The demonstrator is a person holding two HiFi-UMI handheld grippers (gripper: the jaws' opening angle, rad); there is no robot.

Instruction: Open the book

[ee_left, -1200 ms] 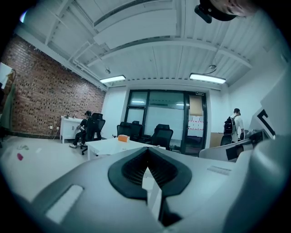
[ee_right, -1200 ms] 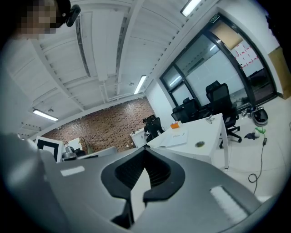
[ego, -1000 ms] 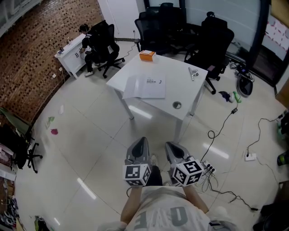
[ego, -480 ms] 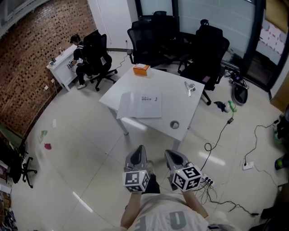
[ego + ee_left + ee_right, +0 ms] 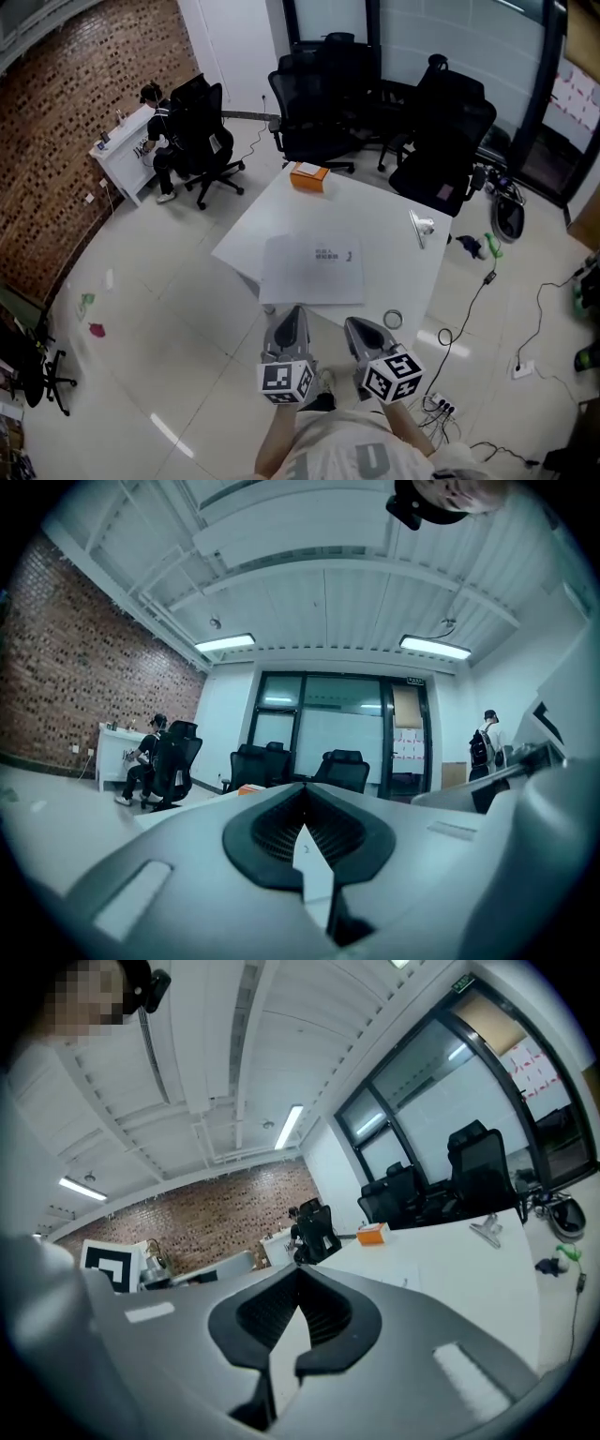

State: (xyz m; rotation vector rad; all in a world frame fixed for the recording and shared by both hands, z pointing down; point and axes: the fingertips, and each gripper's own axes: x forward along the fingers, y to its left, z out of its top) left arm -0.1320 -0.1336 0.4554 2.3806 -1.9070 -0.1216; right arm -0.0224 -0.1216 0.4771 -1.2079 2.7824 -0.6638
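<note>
The book [image 5: 312, 270] lies closed and flat on the white surface [image 5: 398, 211], near its front edge. The left gripper [image 5: 292, 315] and the right gripper [image 5: 357, 325] are held side by side just short of that edge, apart from the book. Each has its jaws pressed together with nothing between them. An orange box [image 5: 308, 176] sits at the far corner, a metal clip [image 5: 419, 227] off to the right, and a roll of tape [image 5: 393, 320] close to the right gripper.
</note>
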